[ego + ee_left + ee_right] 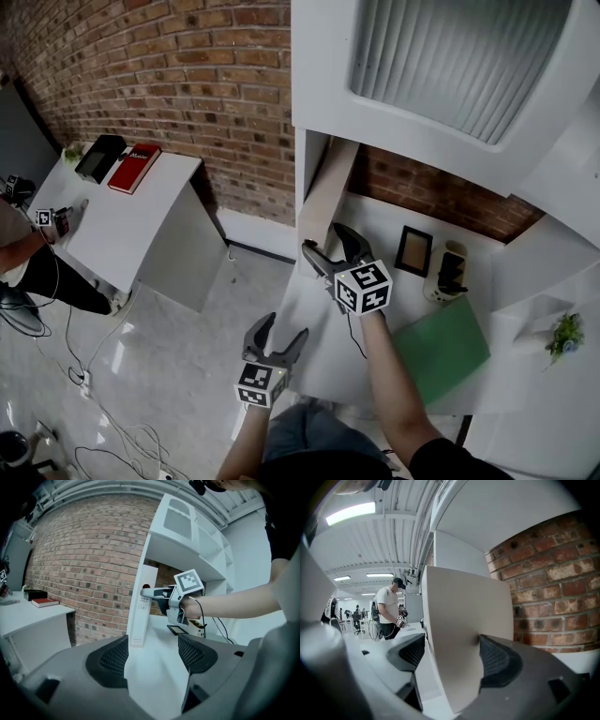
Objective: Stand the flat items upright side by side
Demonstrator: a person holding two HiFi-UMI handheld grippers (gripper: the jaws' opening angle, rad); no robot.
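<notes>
A tall beige board stands upright at the left end of the white shelf, leaning on the side wall. My right gripper reaches in at its lower part. In the right gripper view the board fills the gap between the jaws, with the right pad pressed on its face. The left gripper view shows the board's white spine. A green flat sheet lies flat on the shelf to the right. My left gripper hangs open and empty in front of the shelf, below its edge.
A small dark picture frame and a pale holder stand at the back of the shelf. A potted plant sits far right. A white table at left carries a red book and a black box. Cables trail on the floor.
</notes>
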